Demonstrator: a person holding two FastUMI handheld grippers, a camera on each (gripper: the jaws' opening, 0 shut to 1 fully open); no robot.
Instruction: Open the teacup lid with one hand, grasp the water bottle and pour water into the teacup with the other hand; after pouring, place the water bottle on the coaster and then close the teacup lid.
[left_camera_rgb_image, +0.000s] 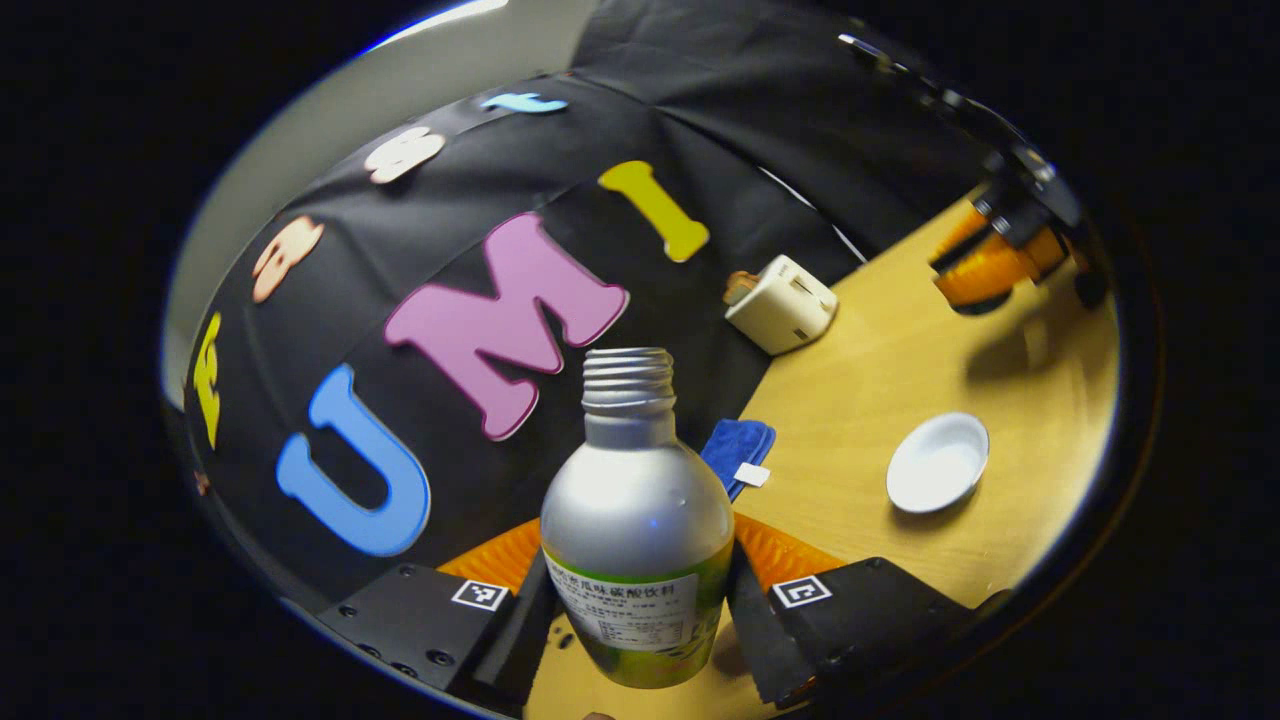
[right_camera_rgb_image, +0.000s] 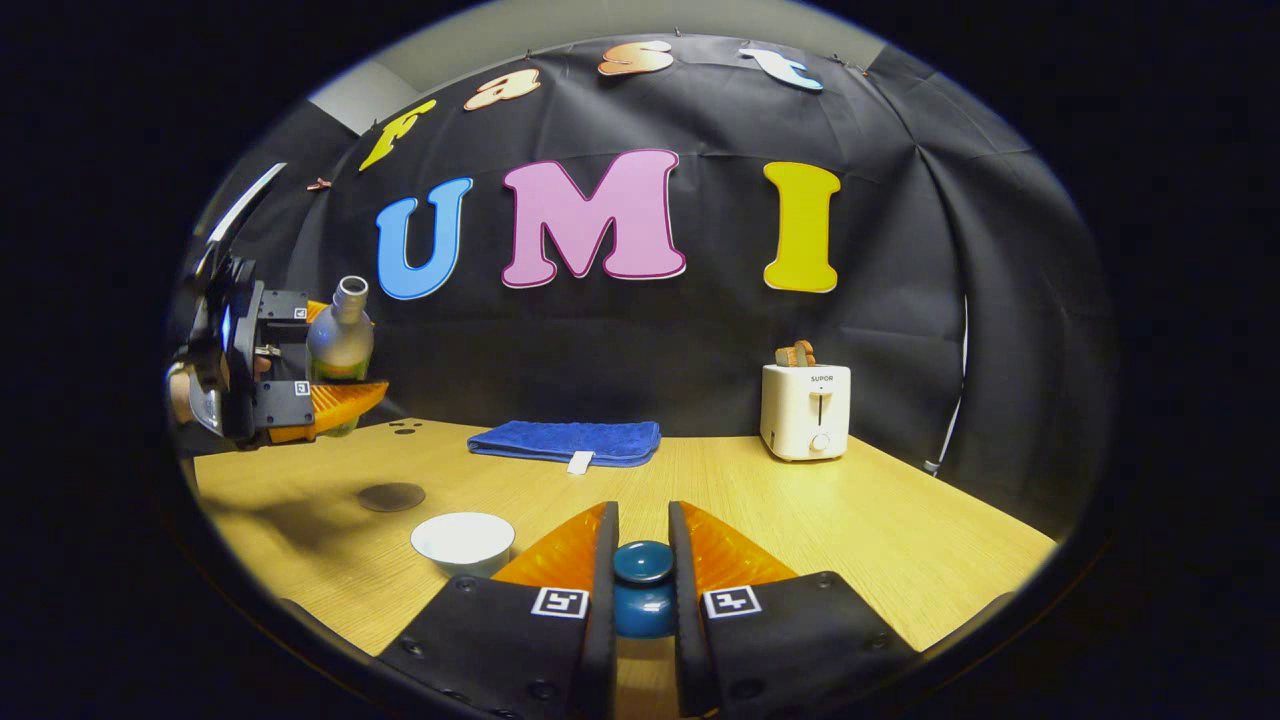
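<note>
Left tool (left_camera_rgb_image: 640, 590): we see it pinching water bottle (left_camera_rgb_image: 637, 520), uncapped, held above table (right_camera_rgb_image: 850, 510).
Right tool (right_camera_rgb_image: 643, 575): pinching teacup lid (right_camera_rgb_image: 643, 562) knob.
Teacup (right_camera_rgb_image: 462, 540): open, on table nr coaster (right_camera_rgb_image: 391, 496).

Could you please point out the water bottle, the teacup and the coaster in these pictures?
water bottle (left_camera_rgb_image: 636, 500): left gripper view, on its silver shoulder.
teacup (right_camera_rgb_image: 462, 537): right gripper view, on the white inside of the open cup.
coaster (right_camera_rgb_image: 391, 496): right gripper view, on the middle of the dark disc.
</note>
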